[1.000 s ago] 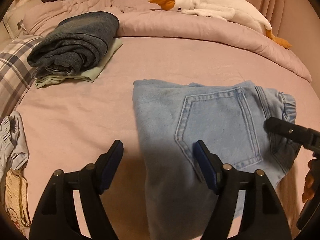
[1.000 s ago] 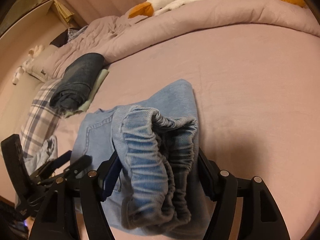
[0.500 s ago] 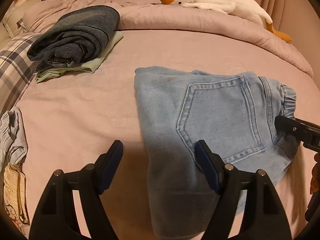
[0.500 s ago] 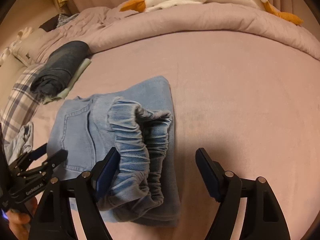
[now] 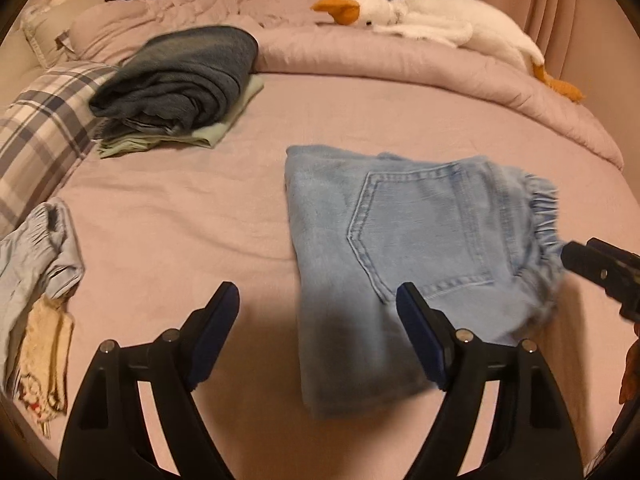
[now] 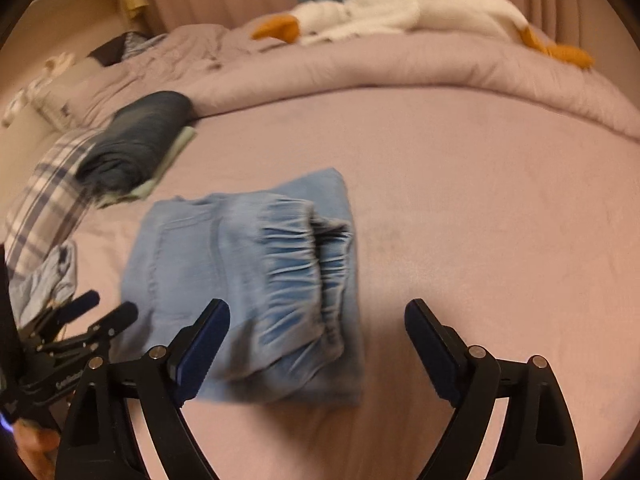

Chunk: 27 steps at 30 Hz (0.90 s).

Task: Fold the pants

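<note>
Light-blue pants lie folded at the bed's centre, released by both claws. The left claw and right claw, at six o'clock, are spreading wider, pinching nothing. The fold looks finished.

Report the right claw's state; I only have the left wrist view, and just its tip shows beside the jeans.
Observer: The right claw is opening, with both pads clear of the jeans; it grips nothing.
Operator: Describe the waistband end.
Observer: The elastic waistband is doubled over, with two gathered layers stacked on top of the fold and facing the right claw.
Operator: Place my claw from over there.
Observer: The left claw sits off the jeans' opposite edge, low at the left of the right wrist view, with a hand below it.
</note>
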Motion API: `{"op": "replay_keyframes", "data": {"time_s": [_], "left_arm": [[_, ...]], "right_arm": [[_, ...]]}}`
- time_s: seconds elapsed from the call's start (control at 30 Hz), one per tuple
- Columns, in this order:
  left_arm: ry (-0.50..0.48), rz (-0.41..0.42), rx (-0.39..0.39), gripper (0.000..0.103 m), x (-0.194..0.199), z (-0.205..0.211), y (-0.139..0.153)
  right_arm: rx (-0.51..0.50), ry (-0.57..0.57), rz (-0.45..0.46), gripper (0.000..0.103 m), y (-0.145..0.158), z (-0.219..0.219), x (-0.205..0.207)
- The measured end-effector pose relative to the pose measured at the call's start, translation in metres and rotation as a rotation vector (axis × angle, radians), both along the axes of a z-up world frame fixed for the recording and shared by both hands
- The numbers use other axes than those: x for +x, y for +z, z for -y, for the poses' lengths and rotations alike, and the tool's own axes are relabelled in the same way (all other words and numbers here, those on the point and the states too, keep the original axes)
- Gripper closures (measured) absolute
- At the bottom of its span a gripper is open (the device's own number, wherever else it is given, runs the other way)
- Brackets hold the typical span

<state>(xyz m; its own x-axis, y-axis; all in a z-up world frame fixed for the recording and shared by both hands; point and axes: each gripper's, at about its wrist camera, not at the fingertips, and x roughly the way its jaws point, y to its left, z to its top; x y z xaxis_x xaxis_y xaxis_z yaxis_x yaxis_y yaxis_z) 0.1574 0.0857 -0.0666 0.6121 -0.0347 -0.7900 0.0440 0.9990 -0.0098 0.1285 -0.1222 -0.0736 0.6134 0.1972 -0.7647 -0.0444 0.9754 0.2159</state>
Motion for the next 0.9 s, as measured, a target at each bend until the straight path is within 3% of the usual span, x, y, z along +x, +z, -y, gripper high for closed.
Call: {"op": "replay_keyframes", "data": {"time_s": [0.1,0.17,0.2,0.37,0.9], "left_arm": [[0.007,-0.002,-0.031,0.009,-0.015,-0.002,0.014],[0.025,0.008,-0.025,0.001,-0.028,-0.002,0.024],[0.029,0.019,-0.021,0.001,-0.034,-0.001,0.030],[0.039,0.018,-0.053,0.001,-0.059,0.000,0.051],[0.044,0.119,0.012,0.001,-0.116,0.009,0.096]], "right_arm": [[-0.040,0.042,0.035,0.014,0.016,-0.013,-0.018],[-0.051,0.063,0.052,0.006,0.024,-0.020,-0.028],[-0.054,0.076,0.066,0.001,0.029,-0.023,-0.035],[-0.103,0.118,0.114,0.001,0.045,-0.035,-0.064],[-0.087,0.134,0.181,0.001,0.077,-0.040,-0.111]]}}
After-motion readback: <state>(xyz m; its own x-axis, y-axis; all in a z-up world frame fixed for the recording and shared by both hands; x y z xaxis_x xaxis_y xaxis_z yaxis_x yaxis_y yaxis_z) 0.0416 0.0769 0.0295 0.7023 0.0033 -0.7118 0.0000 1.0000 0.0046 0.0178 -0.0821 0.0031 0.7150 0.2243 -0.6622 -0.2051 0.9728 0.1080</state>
